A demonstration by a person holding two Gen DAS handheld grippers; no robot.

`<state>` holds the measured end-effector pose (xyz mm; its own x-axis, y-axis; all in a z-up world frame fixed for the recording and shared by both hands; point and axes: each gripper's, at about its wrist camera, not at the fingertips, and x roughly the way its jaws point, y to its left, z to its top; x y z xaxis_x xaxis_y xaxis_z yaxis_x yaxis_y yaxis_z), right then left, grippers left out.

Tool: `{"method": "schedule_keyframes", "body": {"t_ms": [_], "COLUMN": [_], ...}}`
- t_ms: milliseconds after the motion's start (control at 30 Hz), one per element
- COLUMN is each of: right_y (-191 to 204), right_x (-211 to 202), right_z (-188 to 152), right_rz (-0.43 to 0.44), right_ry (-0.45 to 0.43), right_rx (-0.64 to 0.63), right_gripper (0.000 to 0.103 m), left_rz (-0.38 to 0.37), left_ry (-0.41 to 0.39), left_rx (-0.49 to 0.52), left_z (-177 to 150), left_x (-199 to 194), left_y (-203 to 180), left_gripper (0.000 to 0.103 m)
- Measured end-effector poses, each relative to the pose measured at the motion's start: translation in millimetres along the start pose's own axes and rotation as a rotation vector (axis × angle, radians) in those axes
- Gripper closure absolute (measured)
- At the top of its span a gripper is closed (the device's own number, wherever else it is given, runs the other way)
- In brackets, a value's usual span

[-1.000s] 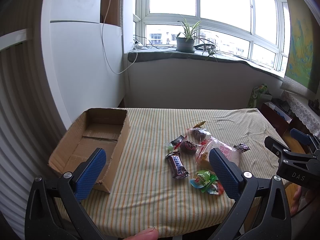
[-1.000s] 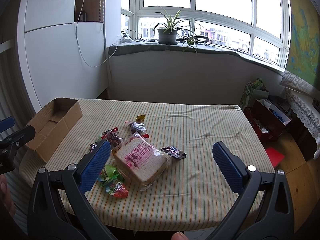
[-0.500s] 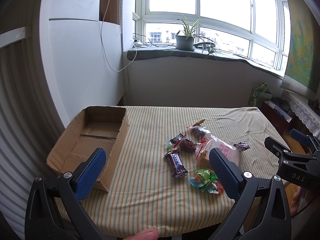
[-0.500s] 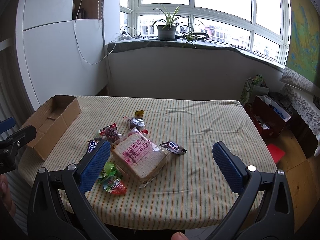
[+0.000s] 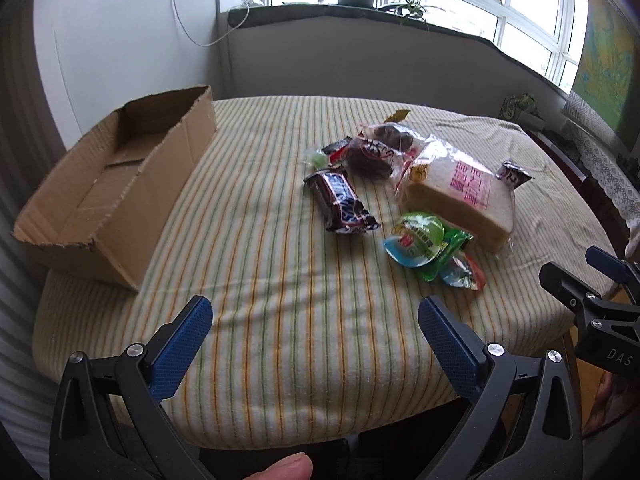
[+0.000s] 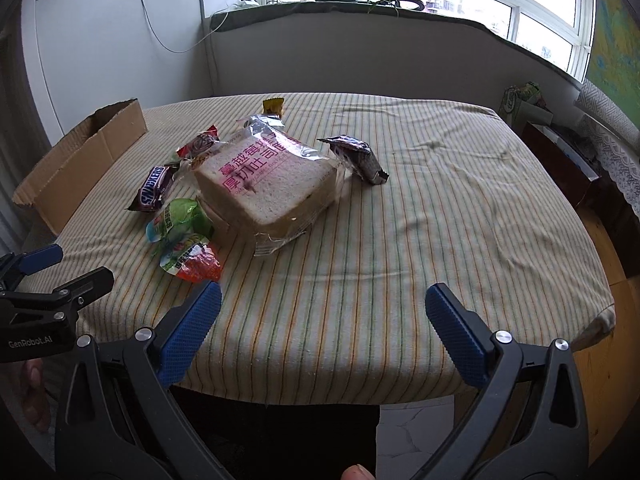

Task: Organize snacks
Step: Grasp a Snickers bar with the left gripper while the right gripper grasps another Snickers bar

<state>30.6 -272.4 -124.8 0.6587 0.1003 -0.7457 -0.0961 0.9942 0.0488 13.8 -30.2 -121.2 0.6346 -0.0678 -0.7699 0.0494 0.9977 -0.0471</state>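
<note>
Both grippers have tilted down and come closer to the table (image 5: pixel 280 344) since a second ago. Your snacks lie clustered mid-table: bagged bread slice (image 6: pixel 266 188), Snickers bar (image 5: pixel 340 202), green jelly cups (image 5: pixel 424 240), dark wrapped sweets (image 5: pixel 374 152). Along the left edge, the cardboard box (image 5: pixel 116 184) shows only its bare floor. Your left gripper (image 5: pixel 316 336) and right gripper (image 6: pixel 324 320) hover at the near edge, fingers spread wide, holding nothing.
</note>
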Motion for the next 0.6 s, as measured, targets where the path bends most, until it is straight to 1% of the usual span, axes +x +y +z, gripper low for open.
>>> {"method": "schedule_keyframes", "body": {"t_ms": [100,200,333,500,600], "right_y": [1.0,4.5,-2.4,-25.9,-44.3], "right_x": [2.1,4.1,10.1,26.3,40.6], "right_z": [-2.7,-2.6,4.7,29.7,48.3], "right_rz": [0.009,0.015,0.007,-0.024,-0.027], "right_ry": [0.008,0.009,0.012,0.009,0.015], "right_rx": [-0.008,-0.023,-0.013,-0.011,-0.013], "right_gripper": [0.000,0.000,0.000,0.000,0.000], "left_rz": [-0.010,-0.021,-0.057,-0.104,-0.110], "left_ry": [0.028,0.026,0.029,0.023,0.022], "left_rx": [0.000,-0.006,-0.039,-0.084,-0.097], "left_z": [-6.7,-6.5,0.6,26.1,48.8], "left_x": [7.4,6.3,8.8,20.3,32.3], "left_y": [1.5,3.3,10.7,17.9,16.3], "left_gripper": [0.001,0.001,0.001,0.001,0.001]}}
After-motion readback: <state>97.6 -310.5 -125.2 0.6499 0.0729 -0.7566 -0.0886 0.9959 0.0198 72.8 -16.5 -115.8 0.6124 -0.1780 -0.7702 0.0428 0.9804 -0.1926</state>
